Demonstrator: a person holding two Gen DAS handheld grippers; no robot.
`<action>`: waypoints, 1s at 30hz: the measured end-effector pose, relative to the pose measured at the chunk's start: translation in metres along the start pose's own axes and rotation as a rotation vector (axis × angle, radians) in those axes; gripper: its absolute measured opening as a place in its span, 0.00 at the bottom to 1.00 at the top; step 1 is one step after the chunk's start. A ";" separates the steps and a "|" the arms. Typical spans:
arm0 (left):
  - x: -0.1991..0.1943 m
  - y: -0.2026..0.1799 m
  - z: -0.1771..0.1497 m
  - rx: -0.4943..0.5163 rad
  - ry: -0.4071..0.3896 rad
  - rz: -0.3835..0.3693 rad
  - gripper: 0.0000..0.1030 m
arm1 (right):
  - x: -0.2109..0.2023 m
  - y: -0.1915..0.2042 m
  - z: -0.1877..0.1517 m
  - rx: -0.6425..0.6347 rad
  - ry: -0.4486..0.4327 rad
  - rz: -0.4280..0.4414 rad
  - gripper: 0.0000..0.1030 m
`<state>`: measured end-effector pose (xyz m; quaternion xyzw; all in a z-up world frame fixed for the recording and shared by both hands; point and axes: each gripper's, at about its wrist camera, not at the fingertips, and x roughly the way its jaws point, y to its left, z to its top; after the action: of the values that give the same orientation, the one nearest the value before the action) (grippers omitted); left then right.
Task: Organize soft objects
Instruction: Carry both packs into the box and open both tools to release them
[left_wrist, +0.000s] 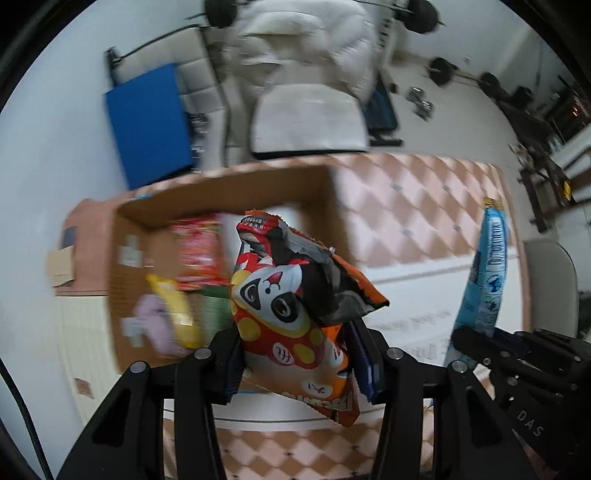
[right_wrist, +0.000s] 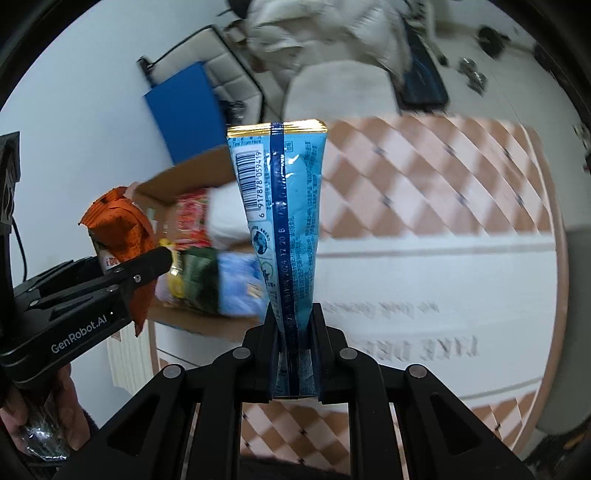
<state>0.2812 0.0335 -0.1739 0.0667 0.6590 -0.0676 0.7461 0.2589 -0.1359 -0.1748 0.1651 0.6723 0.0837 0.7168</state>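
Holding two packets at once, so the job reads as mid-way.

Left wrist view: left gripper (left_wrist: 295, 363) has its jaws clamped on the orange panda snack bag (left_wrist: 295, 314), bag upright, lifted just in front of the open cardboard box (left_wrist: 147, 206). Box already has stuff in it: a red packet (left_wrist: 197, 251), a yellow one (left_wrist: 173, 310), something green (left_wrist: 214, 310), a pale lilac soft item (left_wrist: 155, 321); blurred, can't name them. Right gripper (left_wrist: 476, 343) shows at the right edge with the blue packet (left_wrist: 484, 280).

Right wrist view: right gripper (right_wrist: 293, 339) jaws pinched tight on the lower end of the blue packet (right_wrist: 284, 221), barcode side facing the camera, standing upright above the checkered counter (right_wrist: 443, 177). Box (right_wrist: 177, 184) sits left of it, orange bag (right_wrist: 122, 229) in the left gripper (right_wrist: 147, 264) nearer to it.

Judgement: several items boxed, these two not yet in; nothing else loose on the visible counter.
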 end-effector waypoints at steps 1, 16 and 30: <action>0.002 0.020 -0.001 -0.011 0.003 0.014 0.44 | 0.004 0.012 0.004 -0.011 -0.001 -0.007 0.15; 0.141 0.191 0.059 -0.147 0.263 0.011 0.45 | 0.156 0.082 0.070 -0.026 0.162 -0.271 0.15; 0.186 0.206 0.080 -0.175 0.343 -0.013 0.57 | 0.201 0.070 0.079 0.028 0.231 -0.323 0.36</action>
<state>0.4203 0.2180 -0.3469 0.0079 0.7805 -0.0028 0.6252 0.3611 -0.0119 -0.3349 0.0544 0.7690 -0.0234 0.6365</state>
